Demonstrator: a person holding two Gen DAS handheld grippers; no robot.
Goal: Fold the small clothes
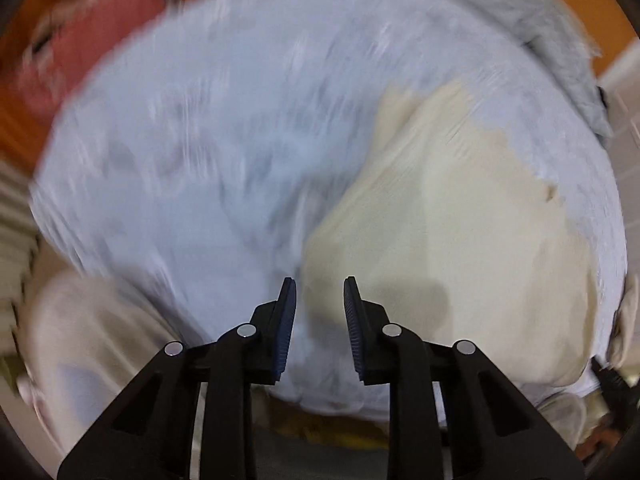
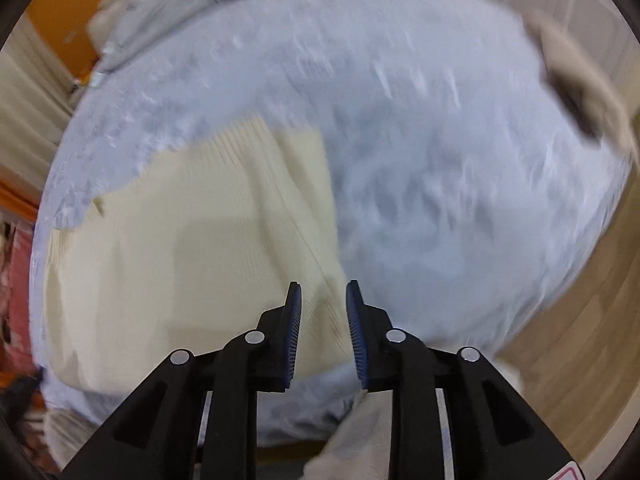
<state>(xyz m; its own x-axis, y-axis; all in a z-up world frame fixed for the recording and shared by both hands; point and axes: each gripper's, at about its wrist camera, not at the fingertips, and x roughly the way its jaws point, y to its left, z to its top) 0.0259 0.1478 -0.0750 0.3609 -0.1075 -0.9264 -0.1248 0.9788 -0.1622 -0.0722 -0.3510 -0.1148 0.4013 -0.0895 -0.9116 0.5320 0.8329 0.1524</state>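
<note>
Left tool (image 1: 320,280) open, right tool (image 2: 323,284) open, above cream garment (image 2: 160,260)

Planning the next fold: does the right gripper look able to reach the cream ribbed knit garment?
Probably yes: the right gripper is open right above the cream ribbed knit garment, which lies uncovered on the pale blue cloth.

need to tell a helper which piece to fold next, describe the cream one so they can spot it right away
Look at the big pale blue fluffy cover that fills both views. The cream garment lies flat on it, just ahead of both open grippers. It is the only smooth, fine-ribbed, cream piece; the neighbours are grey fleece and a pink item.
</note>
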